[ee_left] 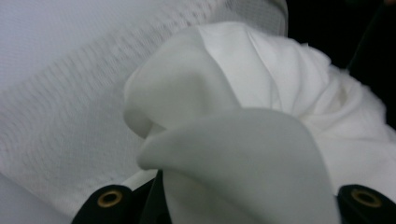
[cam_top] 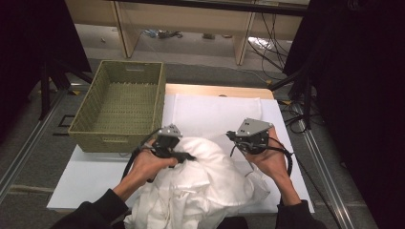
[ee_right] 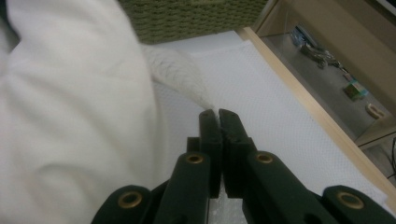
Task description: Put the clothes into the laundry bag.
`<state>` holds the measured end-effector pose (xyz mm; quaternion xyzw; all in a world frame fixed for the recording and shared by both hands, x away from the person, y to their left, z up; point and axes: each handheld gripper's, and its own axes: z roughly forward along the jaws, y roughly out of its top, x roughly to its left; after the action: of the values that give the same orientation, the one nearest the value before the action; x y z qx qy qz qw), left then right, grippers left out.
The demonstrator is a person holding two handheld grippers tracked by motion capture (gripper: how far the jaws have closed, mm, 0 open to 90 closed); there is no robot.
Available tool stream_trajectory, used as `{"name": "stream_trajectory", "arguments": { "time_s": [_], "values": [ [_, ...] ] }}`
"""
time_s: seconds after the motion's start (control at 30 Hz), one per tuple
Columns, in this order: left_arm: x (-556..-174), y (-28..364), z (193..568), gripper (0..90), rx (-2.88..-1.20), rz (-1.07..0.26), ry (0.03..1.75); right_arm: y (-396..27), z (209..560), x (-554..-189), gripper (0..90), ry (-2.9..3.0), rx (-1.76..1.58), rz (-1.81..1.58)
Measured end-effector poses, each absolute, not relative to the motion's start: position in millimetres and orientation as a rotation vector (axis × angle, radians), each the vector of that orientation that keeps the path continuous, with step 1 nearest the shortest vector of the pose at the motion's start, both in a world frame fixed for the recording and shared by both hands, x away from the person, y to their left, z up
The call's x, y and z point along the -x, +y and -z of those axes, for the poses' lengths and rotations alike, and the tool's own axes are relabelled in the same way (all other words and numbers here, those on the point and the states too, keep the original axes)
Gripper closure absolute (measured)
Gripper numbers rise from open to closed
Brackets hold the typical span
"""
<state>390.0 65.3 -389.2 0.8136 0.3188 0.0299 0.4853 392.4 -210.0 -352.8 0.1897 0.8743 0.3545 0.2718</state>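
Observation:
A crumpled white cloth (cam_top: pixel 200 183) lies heaped at the near edge of the white padded table (cam_top: pixel 215 112). My left gripper (cam_top: pixel 187 156) lies level against the left side of the heap. In the left gripper view a thick fold of the cloth (ee_left: pixel 243 144) bulges up between the jaws and hides their tips. My right gripper (cam_top: pixel 231 136) is at the heap's upper right. Its jaws (ee_right: pixel 218 114) are shut on a thin textured corner of the cloth (ee_right: pixel 180 74), which is drawn taut away from the bulk (ee_right: pixel 70 102).
An empty green woven basket (cam_top: pixel 85 112) stands at the table's far left, partly off its edge; its wall (ee_right: pixel 196 18) is just behind the cloth. A wooden rim (cam_top: pixel 219 90) bounds the far side of the table. Cables and shelf legs lie beyond.

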Motion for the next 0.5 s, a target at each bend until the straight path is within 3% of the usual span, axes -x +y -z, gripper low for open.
{"name": "stream_trajectory", "arguments": {
  "time_s": [0.1, 0.23, 0.3, 0.5],
  "values": [
    [-390, 46, 400, 79.1, -2.022, -0.162, 0.768, -208, 349, -393, 89.9, 2.337, -0.503, -0.958],
    [-398, 5, 454, 73.8, -2.089, -0.018, 0.839, -207, 351, -393, 89.8, 2.344, -0.507, -0.944],
    [-405, -2, 463, 70.8, -2.058, 0.013, 0.89, -206, 354, -392, 89.8, 2.356, -0.5, -0.939],
    [-414, 23, 443, 43.0, -1.969, -0.064, 0.964, -204, 356, -384, 89.8, 2.384, -0.475, -0.943]
  ]
}}
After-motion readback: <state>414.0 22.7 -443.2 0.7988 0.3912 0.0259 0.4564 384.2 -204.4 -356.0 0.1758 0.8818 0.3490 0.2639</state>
